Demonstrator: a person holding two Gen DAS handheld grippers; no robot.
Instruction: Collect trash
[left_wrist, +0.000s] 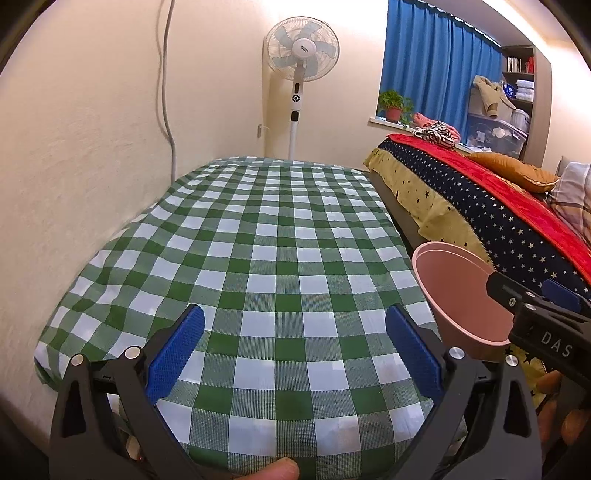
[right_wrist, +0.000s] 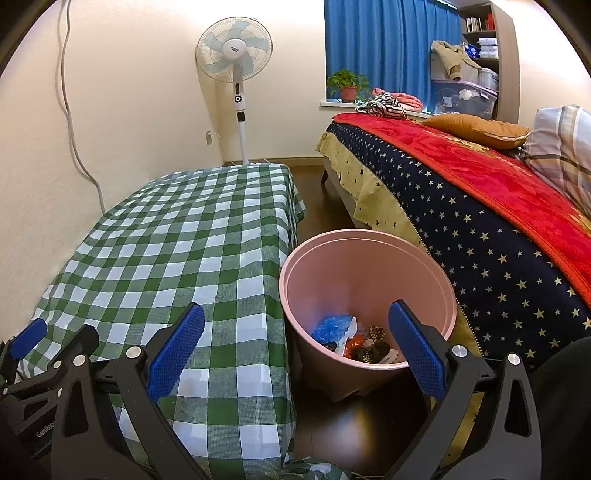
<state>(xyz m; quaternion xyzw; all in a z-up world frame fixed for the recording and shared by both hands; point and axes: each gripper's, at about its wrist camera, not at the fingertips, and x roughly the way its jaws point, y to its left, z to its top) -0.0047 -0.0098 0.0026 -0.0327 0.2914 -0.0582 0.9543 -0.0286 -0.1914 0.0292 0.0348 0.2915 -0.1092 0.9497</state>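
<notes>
You have a pink bin (right_wrist: 365, 280) standing upright and open on the dark floor, between the checked table and the bed. Its bottom holds the trash (right_wrist: 354, 338): a crumpled blue bag, orange and dark scraps, white paper.

Matt pink plastic bin (right_wrist: 369, 266) — woven checked cloth (right_wrist: 177, 240) beside it.

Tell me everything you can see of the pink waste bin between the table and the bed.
The round pink plastic waste bin is a smooth tapered tub, wider at its open rim, with no lid. It stands upright on the dark floor, close beside the green-and-white checked tablecloth and near the star-patterned bed cover. Whether it touches either is unclear. Its bottom holds mixed trash: a crumpled blue plastic piece, plus orange, white and dark scraps. The open right hand-held gripper is poised above it.
</notes>
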